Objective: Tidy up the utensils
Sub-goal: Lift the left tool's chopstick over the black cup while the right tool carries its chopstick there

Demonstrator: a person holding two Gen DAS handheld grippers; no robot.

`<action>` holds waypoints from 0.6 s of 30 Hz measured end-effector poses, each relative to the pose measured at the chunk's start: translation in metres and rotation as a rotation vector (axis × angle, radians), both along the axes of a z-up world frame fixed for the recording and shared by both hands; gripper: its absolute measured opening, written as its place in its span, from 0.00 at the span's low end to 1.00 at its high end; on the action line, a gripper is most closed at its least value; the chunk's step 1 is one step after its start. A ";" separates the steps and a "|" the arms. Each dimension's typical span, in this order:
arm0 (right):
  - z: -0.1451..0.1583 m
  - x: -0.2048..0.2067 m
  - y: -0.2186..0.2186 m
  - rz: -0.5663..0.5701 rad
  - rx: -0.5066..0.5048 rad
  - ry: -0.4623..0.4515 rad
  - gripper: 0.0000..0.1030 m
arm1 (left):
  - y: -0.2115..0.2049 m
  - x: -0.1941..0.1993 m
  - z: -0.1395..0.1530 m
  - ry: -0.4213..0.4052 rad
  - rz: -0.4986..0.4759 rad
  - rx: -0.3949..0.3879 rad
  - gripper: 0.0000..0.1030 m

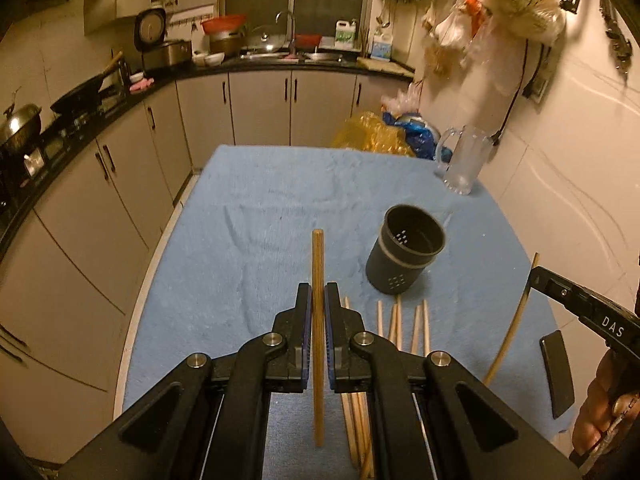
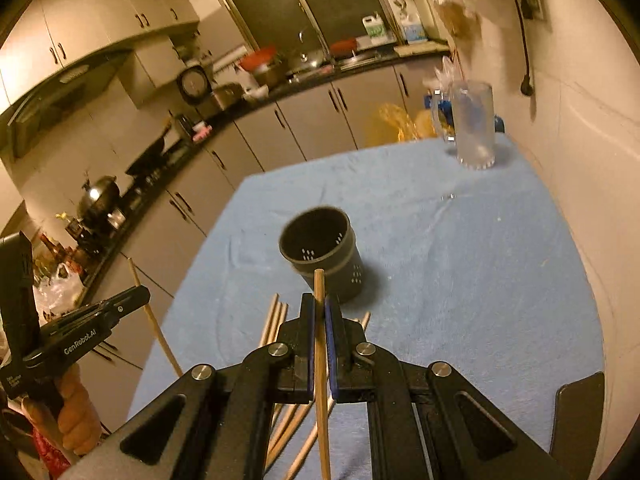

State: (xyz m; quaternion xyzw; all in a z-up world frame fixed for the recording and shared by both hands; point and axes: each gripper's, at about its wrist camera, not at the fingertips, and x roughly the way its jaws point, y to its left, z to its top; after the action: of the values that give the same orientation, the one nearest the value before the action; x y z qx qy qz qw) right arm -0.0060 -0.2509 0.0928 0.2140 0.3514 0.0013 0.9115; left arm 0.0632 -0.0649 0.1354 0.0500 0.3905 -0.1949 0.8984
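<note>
A dark grey perforated utensil holder (image 1: 404, 254) stands on the blue cloth; it also shows in the right wrist view (image 2: 322, 254). My left gripper (image 1: 318, 296) is shut on one wooden chopstick (image 1: 318, 264), held above the cloth left of the holder. My right gripper (image 2: 319, 306) is shut on another chopstick (image 2: 319, 284), its tip just before the holder. Several loose chopsticks (image 1: 404, 324) lie on the cloth near the holder, also seen under the right gripper (image 2: 274, 318). Each gripper shows in the other's view: the right gripper (image 1: 536, 276), the left gripper (image 2: 140, 294).
A clear glass mug (image 1: 464, 162) stands at the cloth's far right corner by the wall, also in the right wrist view (image 2: 474, 126). The blue cloth (image 1: 280, 200) covers the table. Kitchen counters with pans (image 1: 80, 96) run along the left. Plastic bags (image 1: 376, 134) lie beyond the table.
</note>
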 end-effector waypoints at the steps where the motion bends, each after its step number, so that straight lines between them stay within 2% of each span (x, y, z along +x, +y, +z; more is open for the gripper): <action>1: 0.003 -0.002 0.000 -0.001 0.000 -0.010 0.05 | 0.000 -0.002 0.004 -0.008 0.000 -0.001 0.05; 18: 0.047 -0.006 -0.013 -0.021 0.010 -0.129 0.05 | -0.015 0.008 0.054 -0.078 0.020 -0.014 0.05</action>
State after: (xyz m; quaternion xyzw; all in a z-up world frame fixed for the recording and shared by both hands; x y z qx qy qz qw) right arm -0.0121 -0.2642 0.1401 0.2218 0.2895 0.0071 0.9311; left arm 0.0716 -0.0804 0.1896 0.0471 0.3542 -0.1865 0.9151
